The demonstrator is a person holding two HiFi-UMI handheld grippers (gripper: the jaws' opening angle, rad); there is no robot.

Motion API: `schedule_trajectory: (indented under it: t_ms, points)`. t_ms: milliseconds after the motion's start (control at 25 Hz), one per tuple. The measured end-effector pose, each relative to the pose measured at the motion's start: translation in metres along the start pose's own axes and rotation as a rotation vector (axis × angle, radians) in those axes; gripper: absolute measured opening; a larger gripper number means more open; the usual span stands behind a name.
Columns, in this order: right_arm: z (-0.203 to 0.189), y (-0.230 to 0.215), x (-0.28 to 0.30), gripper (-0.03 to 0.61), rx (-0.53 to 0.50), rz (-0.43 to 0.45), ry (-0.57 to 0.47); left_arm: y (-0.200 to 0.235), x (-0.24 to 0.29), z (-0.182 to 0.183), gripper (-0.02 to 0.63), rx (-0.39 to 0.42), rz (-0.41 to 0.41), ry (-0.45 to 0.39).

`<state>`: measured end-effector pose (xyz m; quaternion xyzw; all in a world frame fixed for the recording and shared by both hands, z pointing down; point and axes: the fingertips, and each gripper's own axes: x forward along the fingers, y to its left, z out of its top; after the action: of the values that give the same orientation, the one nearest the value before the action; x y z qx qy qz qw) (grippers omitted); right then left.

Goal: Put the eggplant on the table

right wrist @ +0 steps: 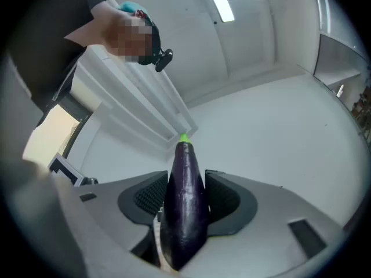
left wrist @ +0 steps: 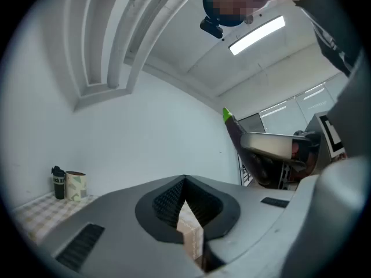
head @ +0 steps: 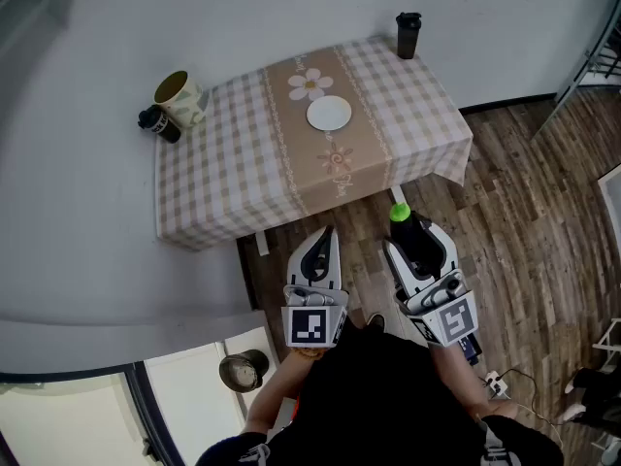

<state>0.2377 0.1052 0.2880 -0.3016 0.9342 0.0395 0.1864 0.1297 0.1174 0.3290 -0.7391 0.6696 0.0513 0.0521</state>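
Note:
A dark purple eggplant (right wrist: 184,204) with a bright green stem tip (head: 399,213) stands clamped between the jaws of my right gripper (head: 415,239), which is shut on it; it points up toward the wall. In the head view this gripper hovers over the wooden floor just short of the table's near edge. My left gripper (head: 321,248) is beside it, shut with nothing between its jaws. The eggplant (left wrist: 236,136) also shows at the right of the left gripper view. The table (head: 233,173) has a checked cloth and a beige runner.
On the table sit a white plate (head: 329,114), a dark tumbler (head: 408,35) at the far right corner, and a patterned mug (head: 181,96) with a black bottle (head: 158,123) at the left corner. A metal rack (head: 594,61) stands at right.

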Motion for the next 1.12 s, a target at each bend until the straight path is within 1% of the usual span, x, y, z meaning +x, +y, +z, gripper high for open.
schedule_trajectory:
  t_ms: [120, 240, 320, 440, 520, 640, 720, 800, 960, 1040, 1120]
  points:
    - [-0.006, 0.002, 0.005, 0.212, 0.023, 0.023, -0.012, 0.006, 0.003, -0.008, 0.012, 0.000, -0.001, 0.024]
    - [-0.001, 0.001, 0.015, 0.212, 0.075, 0.043, -0.055, 0.012, 0.010, -0.011, 0.014, 0.000, 0.000, 0.028]
    - [-0.001, -0.003, 0.023, 0.212, 0.086, 0.046, -0.064, 0.016, 0.018, -0.011, 0.012, 0.004, -0.003, 0.033]
    - [-0.015, -0.015, 0.038, 0.212, 0.066, 0.034, -0.036, 0.030, 0.034, -0.016, 0.012, 0.000, -0.004, 0.045]
    - [-0.020, -0.020, 0.052, 0.212, 0.074, 0.032, -0.032, 0.041, 0.043, -0.024, 0.014, 0.006, -0.004, 0.066]
    - [-0.023, -0.026, 0.075, 0.212, 0.090, 0.031, -0.033, 0.053, 0.062, -0.025, 0.012, 0.001, -0.016, 0.052]
    - [-0.035, -0.033, 0.084, 0.212, 0.074, 0.021, -0.008, 0.060, 0.075, -0.026, 0.014, -0.010, -0.030, 0.048]
    - [-0.050, -0.039, 0.093, 0.212, 0.055, 0.003, 0.020, 0.068, 0.082, -0.033, 0.014, -0.014, -0.048, 0.063]
    - [-0.070, -0.038, 0.109, 0.212, 0.064, -0.033, 0.045, 0.090, 0.091, -0.042, 0.014, -0.011, -0.095, 0.057]
    - [-0.078, -0.045, 0.137, 0.212, 0.081, -0.029, 0.060, 0.110, 0.114, -0.044, 0.012, -0.009, -0.114, 0.068]
    - [-0.088, -0.061, 0.175, 0.212, 0.090, -0.043, 0.081, 0.135, 0.150, -0.046, 0.012, -0.016, -0.139, 0.093]
